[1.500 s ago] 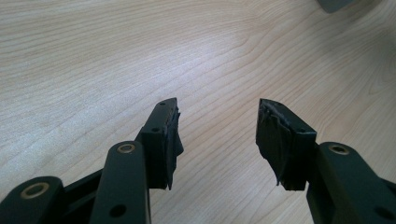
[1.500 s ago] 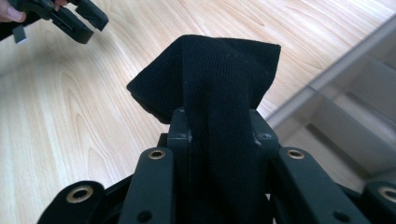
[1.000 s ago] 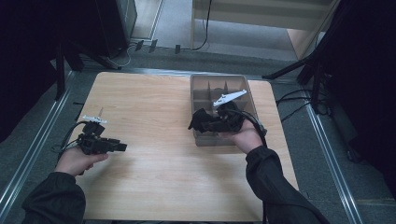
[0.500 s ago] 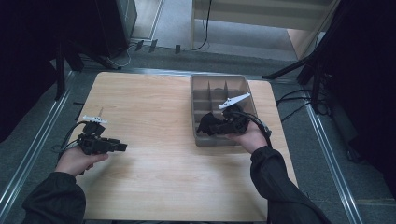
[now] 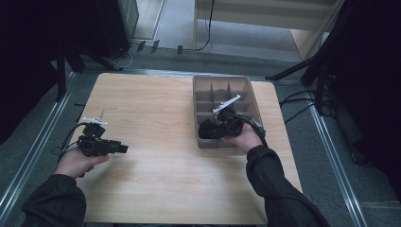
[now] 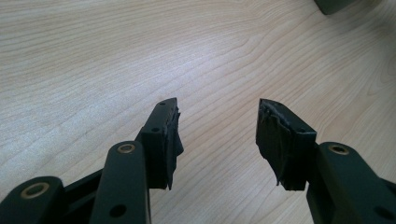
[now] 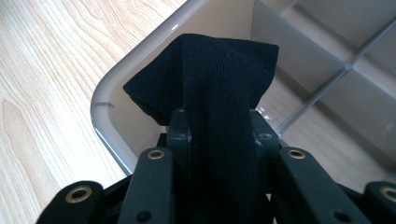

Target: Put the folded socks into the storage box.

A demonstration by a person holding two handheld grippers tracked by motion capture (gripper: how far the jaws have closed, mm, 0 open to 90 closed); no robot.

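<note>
From the high view, the person is holding the right tongs [image 5: 208,131] over the near end of the grey translucent plastic divided tray [image 5: 250,92], which is sitting on the right half of the light wooden table [image 5: 156,179]. A dark bundle is bunching at their tip, low over the tray's nearest compartment, probably so that it can be dropped in. The left tongs [image 5: 122,148] are resting well apart at the table's left side, seemingly just waiting. Whether the bundle is touching the tray floor is hard to judge from here, as hand and tool are covering it.

In the left gripper view, the left tongs [image 6: 217,135] are standing spread, with nothing but bare wood between the frayed pads [image 6: 275,140]. A dark corner of something is cut off at the top right edge.

In the right gripper view, the right tongs [image 7: 219,135] are pinching a black knitted cloth, perhaps a sock [image 7: 215,79], which is rising folded above the tray's rounded corner [image 7: 105,109]. Its lower end is disappearing between the jaws, so its full length and shape are staying hidden.
</note>
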